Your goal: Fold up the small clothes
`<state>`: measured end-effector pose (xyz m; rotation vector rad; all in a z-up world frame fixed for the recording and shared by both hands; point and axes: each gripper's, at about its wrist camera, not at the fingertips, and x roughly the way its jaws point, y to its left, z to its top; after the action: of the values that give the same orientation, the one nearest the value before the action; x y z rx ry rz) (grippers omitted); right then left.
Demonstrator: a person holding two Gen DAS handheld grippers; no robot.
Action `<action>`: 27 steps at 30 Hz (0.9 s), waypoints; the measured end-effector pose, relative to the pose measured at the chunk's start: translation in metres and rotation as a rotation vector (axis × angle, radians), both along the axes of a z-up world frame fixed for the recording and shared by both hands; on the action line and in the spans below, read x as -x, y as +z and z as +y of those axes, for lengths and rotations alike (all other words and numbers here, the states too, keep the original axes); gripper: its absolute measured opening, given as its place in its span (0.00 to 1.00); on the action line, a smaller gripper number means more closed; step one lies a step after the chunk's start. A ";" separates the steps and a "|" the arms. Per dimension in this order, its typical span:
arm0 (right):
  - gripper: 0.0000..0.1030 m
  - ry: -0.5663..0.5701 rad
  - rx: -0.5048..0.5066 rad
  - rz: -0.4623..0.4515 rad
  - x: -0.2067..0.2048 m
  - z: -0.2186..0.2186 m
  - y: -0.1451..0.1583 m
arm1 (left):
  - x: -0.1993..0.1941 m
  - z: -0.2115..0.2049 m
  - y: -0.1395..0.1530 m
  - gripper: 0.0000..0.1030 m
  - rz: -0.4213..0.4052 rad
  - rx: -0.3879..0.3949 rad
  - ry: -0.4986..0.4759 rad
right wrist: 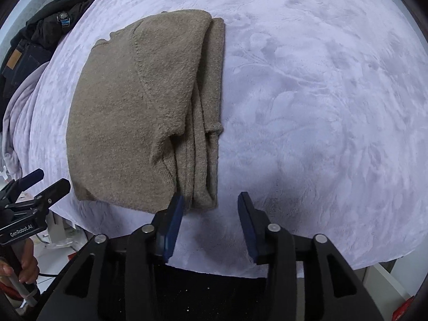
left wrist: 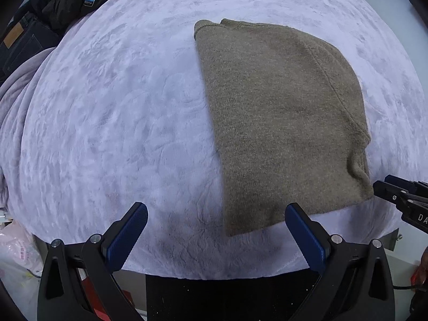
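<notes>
Brown sweater (left wrist: 281, 123) folded lengthwise, flat on lavender blanket (left wrist: 120, 120) over the surface, sleeves stacked along its right edge. Left tool (left wrist: 216, 219) spread wide, hovering at near hem. Right tool (right wrist: 211, 203) spread, holding nothing, just beside hem corner.

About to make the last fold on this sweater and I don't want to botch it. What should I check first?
1. Left tongs open, empty: ok.
2. Right tongs open, empty: ok.
3. Sweater lies flat on the blanket: ok.
4. Sleeves tucked in along the right edge: ok, though layers are uneven.
5. Near hem within reach of both tongs: ok.
6. Underside layers smooth: cannot tell.
</notes>
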<state>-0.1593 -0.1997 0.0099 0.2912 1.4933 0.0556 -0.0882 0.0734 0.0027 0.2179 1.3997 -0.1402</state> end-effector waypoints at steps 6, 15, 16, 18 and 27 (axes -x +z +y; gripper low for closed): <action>0.78 0.006 0.020 -0.019 -0.007 0.025 0.023 | -0.002 0.004 0.024 1.00 -0.022 0.005 0.008; 0.89 -0.040 0.050 -0.103 -0.022 0.044 0.059 | -0.009 0.011 0.042 1.00 -0.052 0.006 0.037; 0.89 -0.041 0.049 -0.105 -0.025 0.046 0.061 | -0.009 0.013 0.043 1.00 -0.054 0.006 0.041; 0.89 -0.040 0.058 -0.105 -0.027 0.048 0.064 | -0.009 0.014 0.044 1.00 -0.052 0.006 0.046; 0.89 -0.049 0.103 -0.099 -0.034 0.054 0.078 | -0.008 0.018 0.053 1.00 -0.047 0.009 0.058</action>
<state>-0.1254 -0.1459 0.0883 0.2388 1.3856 -0.0451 -0.0805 0.0913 0.0556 0.1718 1.3573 -0.0928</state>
